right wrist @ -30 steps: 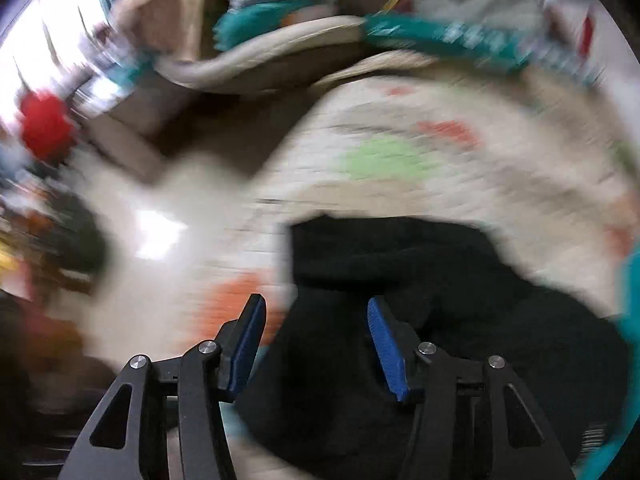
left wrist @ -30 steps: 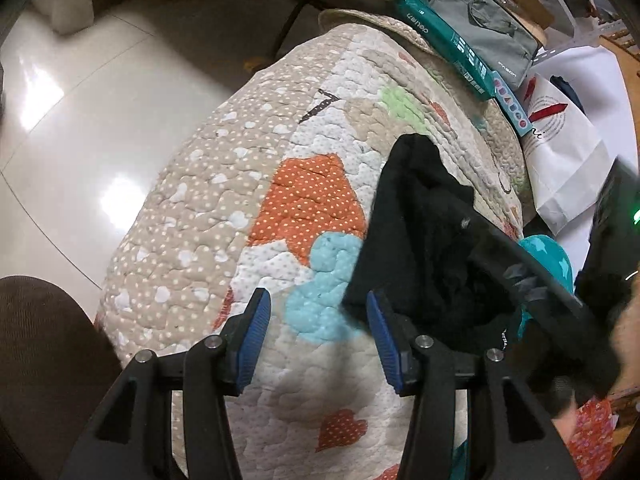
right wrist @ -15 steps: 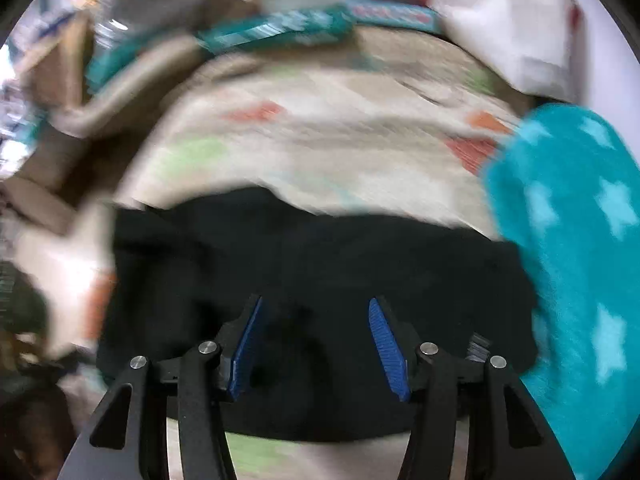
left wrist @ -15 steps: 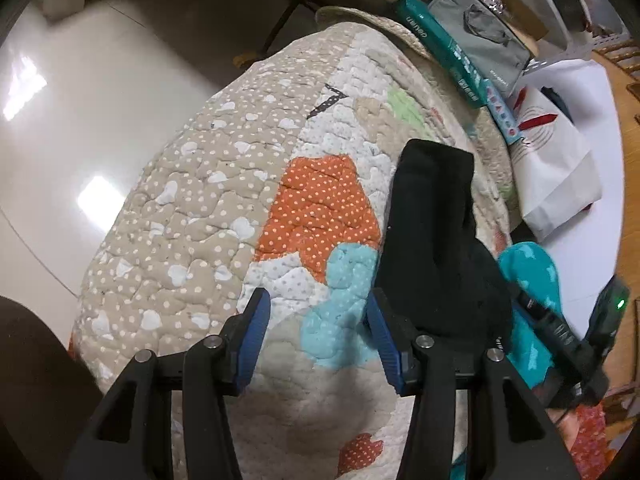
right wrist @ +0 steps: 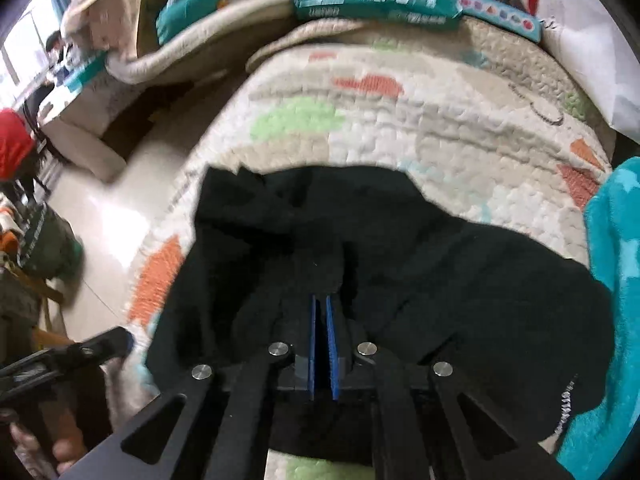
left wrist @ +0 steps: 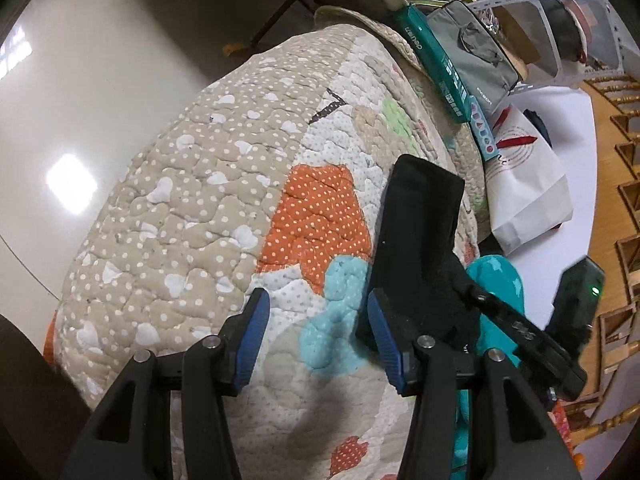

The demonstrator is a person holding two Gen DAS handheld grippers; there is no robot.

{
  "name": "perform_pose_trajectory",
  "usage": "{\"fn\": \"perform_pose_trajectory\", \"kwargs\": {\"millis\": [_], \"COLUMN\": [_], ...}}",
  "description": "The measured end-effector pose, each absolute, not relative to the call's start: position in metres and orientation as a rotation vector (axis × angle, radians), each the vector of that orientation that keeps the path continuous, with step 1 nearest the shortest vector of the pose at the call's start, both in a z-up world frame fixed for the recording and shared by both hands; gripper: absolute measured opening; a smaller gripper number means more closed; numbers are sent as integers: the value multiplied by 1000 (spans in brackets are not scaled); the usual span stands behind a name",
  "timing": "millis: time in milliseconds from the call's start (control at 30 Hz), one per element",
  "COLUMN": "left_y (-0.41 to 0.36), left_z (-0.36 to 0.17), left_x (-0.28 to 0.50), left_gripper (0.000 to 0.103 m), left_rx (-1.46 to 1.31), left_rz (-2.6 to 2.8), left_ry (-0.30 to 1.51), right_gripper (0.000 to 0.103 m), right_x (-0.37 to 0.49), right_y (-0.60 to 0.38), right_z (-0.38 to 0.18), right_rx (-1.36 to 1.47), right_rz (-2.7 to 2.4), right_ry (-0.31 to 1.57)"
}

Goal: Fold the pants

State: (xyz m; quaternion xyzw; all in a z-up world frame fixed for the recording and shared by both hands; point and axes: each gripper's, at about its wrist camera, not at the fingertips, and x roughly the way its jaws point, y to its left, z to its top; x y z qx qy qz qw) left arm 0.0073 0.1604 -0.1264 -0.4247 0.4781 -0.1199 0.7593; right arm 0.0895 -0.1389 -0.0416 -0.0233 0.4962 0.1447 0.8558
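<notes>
The right claw (right wrist: 322,344), agape half a second ago over the black pants (right wrist: 360,248), has now clenched, its blue pads pinching a ridge of the dark cloth at the near end of the garment. The pants lie bunched on the patchwork quilt (left wrist: 192,200), toward its right edge beside a teal starred blanket (right wrist: 616,264). The left claw (left wrist: 316,340) stays released, nothing between its pads, just left of the pants, so a lift for the fold looks ready to begin.

The long teal box (left wrist: 434,66) bears lettering, too blurred to read.
</notes>
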Motion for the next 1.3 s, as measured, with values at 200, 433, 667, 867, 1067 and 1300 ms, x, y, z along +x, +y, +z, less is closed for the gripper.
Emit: {"fn": "perform_pose_trajectory", "kwargs": {"millis": [200,433,667,867,1067,1300], "left_y": [162,160,150,97,45,34], "left_z": [-128,-126,-111,-71,-90,-77], "left_x": [7,7,9,29,45,43], "left_gripper": [50,51,51,52,54,56], "left_rx": [-950,-916,-847,-581,-317,-188], "left_rz": [-270,-260,-230,-256,-221,-221], "left_ry": [1040,1041,1081,1063,1146,1160], "right_gripper": [5,5,10,10,10,27], "right_x": [82,77,73,87,84,48], "right_y": [-169,-200,-205,-174,-186,-245], "right_z": [-38,-81,-40,-34,-93,-48], "right_rx": [-4,-31,79,230,351,409], "right_rz": [224,120,147,398,352,220], "right_ry": [1059,1217,1073,1032,1184,1009]}}
